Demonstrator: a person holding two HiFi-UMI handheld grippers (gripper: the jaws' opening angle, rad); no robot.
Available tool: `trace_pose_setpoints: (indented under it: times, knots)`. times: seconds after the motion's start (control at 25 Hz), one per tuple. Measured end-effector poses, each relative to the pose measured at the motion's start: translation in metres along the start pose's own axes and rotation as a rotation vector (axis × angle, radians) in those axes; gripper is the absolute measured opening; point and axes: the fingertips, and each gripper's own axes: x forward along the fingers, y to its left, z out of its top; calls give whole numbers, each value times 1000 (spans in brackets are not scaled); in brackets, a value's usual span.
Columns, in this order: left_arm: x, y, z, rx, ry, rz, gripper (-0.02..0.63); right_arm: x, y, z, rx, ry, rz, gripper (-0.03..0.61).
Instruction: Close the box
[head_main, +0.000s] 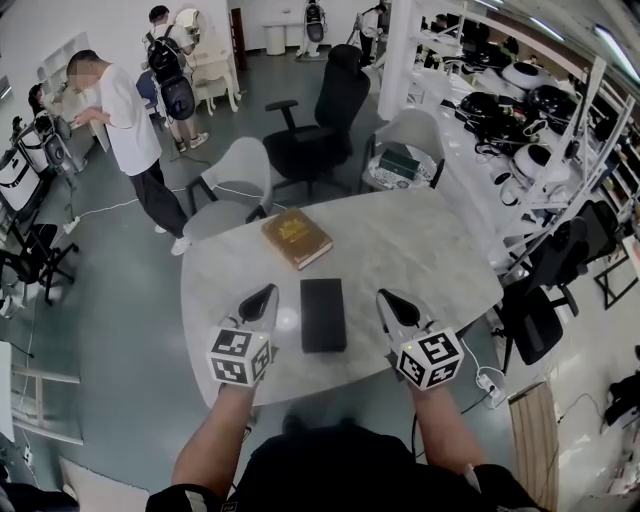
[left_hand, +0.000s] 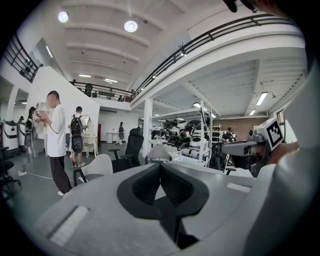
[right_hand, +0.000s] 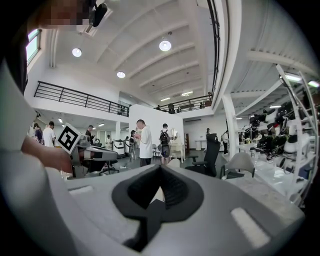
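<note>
Grippers first: there are 2. The left gripper (head_main: 266, 292) sits just left of the black box (head_main: 323, 314) and the right gripper (head_main: 385, 297) just right of it. Both have their jaws pressed together on nothing, and neither touches the black box. It lies flat on the marble desk (head_main: 420, 250), near the edge closest to the person holding the tools. From where I stand it looks thin and level, and I cannot tell whether its lid is fully seated or only resting. Beyond the black box and a little to its left lies a brown box (head_main: 296, 237), book-like with a gold mark on top, and it also looks shut.

What worries me is the smooth desk top. A push from 1 side alone would probably slide the black box rather than seat its lid, and on the person's side there is little desk left before it drops. With their jaws together, the tools can only press or nudge, not pinch. A press well off the middle could tip the far end up. Going for the wrong 1 of the 2 boxes is also a risk.
</note>
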Motion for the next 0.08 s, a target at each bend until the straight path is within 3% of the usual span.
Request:
trace_pose_setpoints:
  times: [0.08]
  knots:
    - [-1, 0, 0, -3, -1, 3, 11, -2, 0, -1, 4, 0, -3, 2]
